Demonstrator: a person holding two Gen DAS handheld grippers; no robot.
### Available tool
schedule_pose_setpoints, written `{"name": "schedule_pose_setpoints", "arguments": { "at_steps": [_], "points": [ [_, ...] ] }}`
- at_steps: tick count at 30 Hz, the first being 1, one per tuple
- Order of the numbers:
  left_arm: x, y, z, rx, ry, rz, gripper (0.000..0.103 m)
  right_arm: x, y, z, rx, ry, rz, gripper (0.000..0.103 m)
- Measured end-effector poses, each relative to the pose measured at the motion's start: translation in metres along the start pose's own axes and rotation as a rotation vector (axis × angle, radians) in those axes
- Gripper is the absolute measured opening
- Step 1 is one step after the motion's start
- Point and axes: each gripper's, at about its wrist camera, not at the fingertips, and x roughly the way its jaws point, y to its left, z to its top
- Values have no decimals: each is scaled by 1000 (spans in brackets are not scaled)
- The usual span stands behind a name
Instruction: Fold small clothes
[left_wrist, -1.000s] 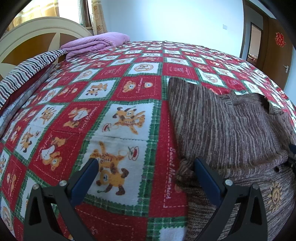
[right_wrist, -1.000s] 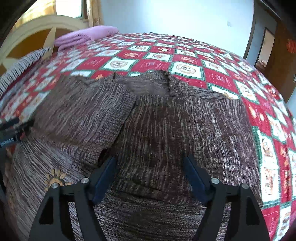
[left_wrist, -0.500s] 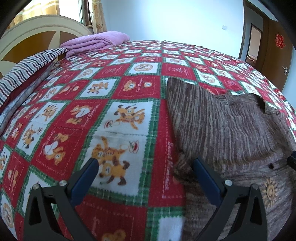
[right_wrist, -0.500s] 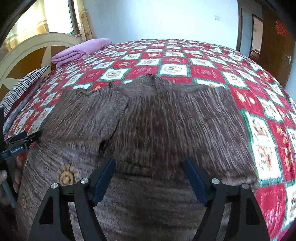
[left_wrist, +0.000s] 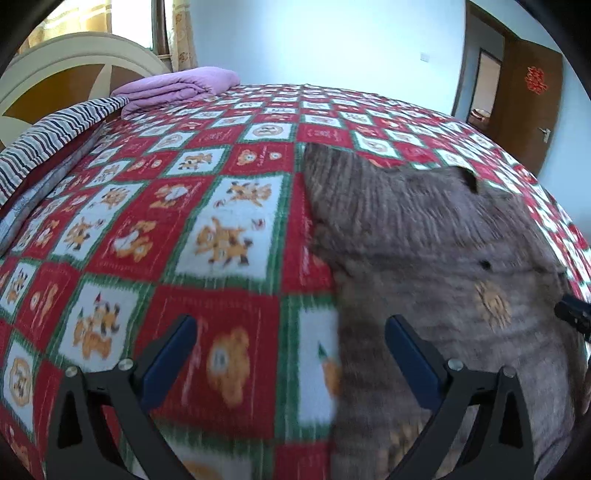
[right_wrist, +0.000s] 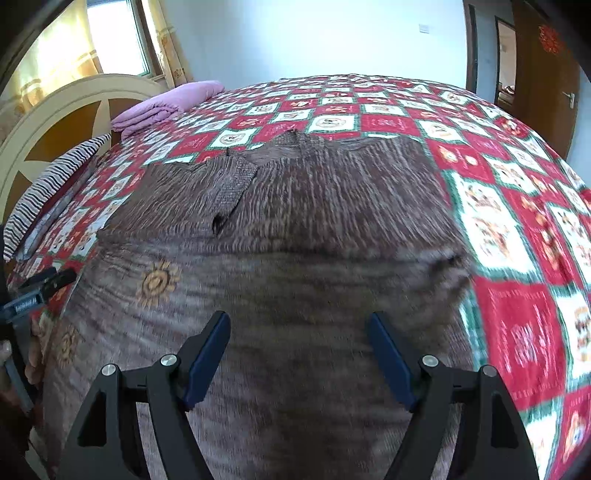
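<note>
**Both grippers spread wide above a brown knit sweater on the bed**

Grippers first: the left gripper (left_wrist: 288, 354) has its blue-padded jaws standing wide apart with nothing between the pads. It hangs over the left edge of the sweater (left_wrist: 424, 258), so one finger is above the quilt (left_wrist: 155, 221) and the other above the knit. The right gripper (right_wrist: 297, 354) is likewise spread wide, empty, and poised over the lower body of the sweater (right_wrist: 295, 240); from this view I cannot tell whether its fingertips touch the fabric.

The sweater is a brown, streaky marled knit lying flat on the bed, with its collar toward the far side. Both sleeves look folded in across the chest: the left one crosses over with a ribbed cuff near the neckline, and a dark fold gap shows beside it. Small golden sun-like motifs (right_wrist: 157, 280) dot the lower left part of the body. Much of the near fabric is blurred.

Beneath it is a red, white and green checked quilt printed with cartoon animals. A folded lilac blanket (right_wrist: 166, 105) and a striped cloth (right_wrist: 51, 184) lie near the cream headboard (right_wrist: 70, 110). At the left edge of the right wrist view, a hand (right_wrist: 33, 354) grips the left tool's handle.
</note>
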Motion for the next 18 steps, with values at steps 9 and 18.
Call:
{"name": "schedule_pose_setpoints", "arguments": {
  "at_steps": [9, 18],
  "points": [
    [-42, 1, -41, 23, -17, -47, 103, -36, -4, -39, -25, 22, -16, 77],
    [-69, 0, -72, 47, -9, -75, 101, -61, 4, -77, -70, 61, -30, 77]
  ]
}}
